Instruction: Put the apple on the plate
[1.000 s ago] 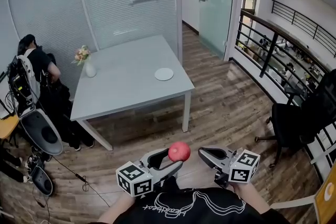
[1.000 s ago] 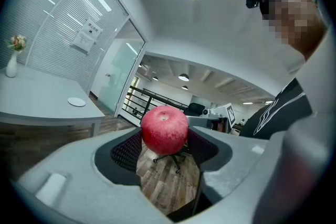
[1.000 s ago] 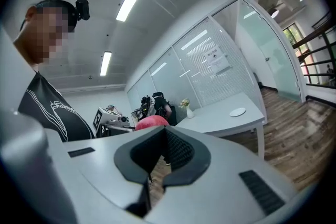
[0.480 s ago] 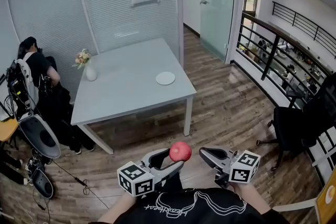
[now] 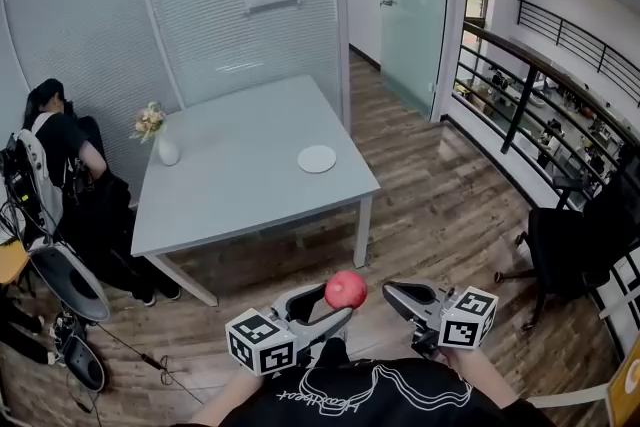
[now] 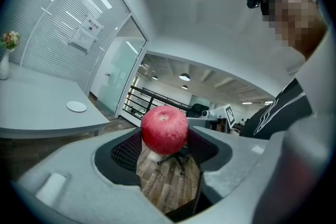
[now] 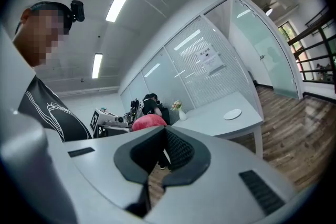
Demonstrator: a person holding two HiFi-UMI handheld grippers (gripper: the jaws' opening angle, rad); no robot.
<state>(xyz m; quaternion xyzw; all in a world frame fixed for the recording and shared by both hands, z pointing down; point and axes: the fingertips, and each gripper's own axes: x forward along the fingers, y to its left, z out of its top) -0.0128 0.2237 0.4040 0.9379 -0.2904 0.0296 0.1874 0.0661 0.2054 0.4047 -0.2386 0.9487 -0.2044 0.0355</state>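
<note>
**A:** Red apple [image 5: 345, 290], it sits between the 2 jaws of the left gripper [image 5: 337, 303]. The jaws are clenched on it, and only near their tips. The right gripper [image 5: 396, 293] is closed on nothing; its jaws meet and carry no object.

**B:** And the white plate [image 5: 317, 159]?

**A:** It lies on the grey table [image 5: 230, 195], close to the table's right edge, well apart from the apple. Between them I see only wooden floor [image 5: 430, 205]. So I judge that the task is in the carrying step and the placing is not yet done.

**B:** What can go wrong from here?

**A:** I think of 3 things. First, the apple is round and smooth and the grip is shallow, so a jolt can squeeze it out, and it would fall on the floor and bruise. Second, the plate is small and looks nearly flat. If the jaws let go while the apple is too high or off the centre, it can roll off the plate and then over the near edge. Third, the left gripper can push the plate itself toward that edge if it comes in too low.

**B:** And the flower vase [image 5: 166, 147]?

**A:** It stands at the far left corner, well apart from the plate, so I expect no trouble there.
</note>
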